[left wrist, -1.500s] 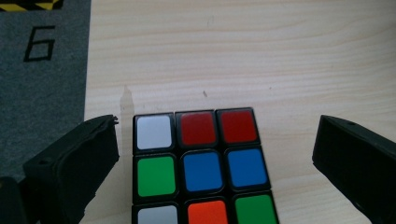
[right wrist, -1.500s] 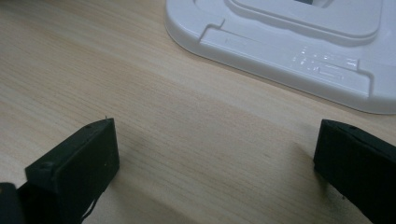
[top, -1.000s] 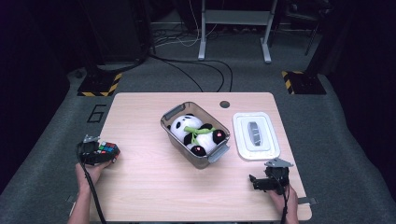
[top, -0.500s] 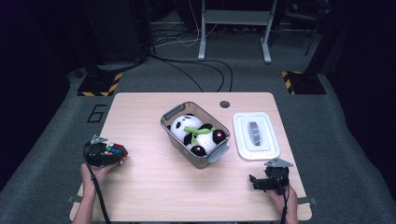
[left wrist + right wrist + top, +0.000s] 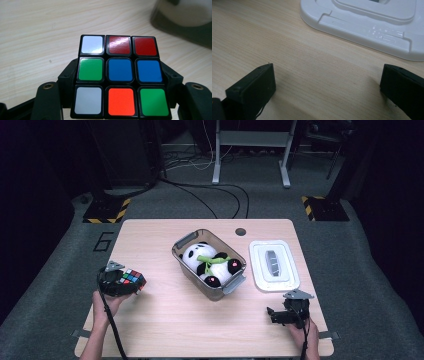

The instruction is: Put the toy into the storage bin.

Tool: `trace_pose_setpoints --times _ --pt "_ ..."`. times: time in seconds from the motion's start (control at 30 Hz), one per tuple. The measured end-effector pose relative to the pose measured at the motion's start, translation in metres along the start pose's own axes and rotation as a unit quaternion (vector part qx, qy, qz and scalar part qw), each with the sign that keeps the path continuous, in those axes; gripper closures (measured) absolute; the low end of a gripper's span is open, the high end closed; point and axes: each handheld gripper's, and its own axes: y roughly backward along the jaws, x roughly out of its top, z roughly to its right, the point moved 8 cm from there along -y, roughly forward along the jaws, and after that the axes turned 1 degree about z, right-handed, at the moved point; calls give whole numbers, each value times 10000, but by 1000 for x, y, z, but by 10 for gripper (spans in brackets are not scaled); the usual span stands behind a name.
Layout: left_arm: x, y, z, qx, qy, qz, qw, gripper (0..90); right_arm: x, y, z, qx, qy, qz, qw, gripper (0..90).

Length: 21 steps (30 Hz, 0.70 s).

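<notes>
We see the left gripper (image 5: 125,284) clamping a puzzle cube (image 5: 120,76) above the table's (image 5: 165,320) left side, left of the clear bin (image 5: 186,241) holding a panda toy (image 5: 210,265). Right gripper (image 5: 272,315) rests wide apart, empty, near the white lid (image 5: 367,27).
</notes>
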Motion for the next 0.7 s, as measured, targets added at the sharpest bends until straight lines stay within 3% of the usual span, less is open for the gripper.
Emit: trace_pose_setpoints --times 0.27,0.7 --pt "20 16 21 -170 -236 125 9995 337 0 0 0 1 -1 -1 10000 0" --pt "41 25 41 -290 -467 189 9983 337 0 0 0 -3 -2 -2 10000 0"
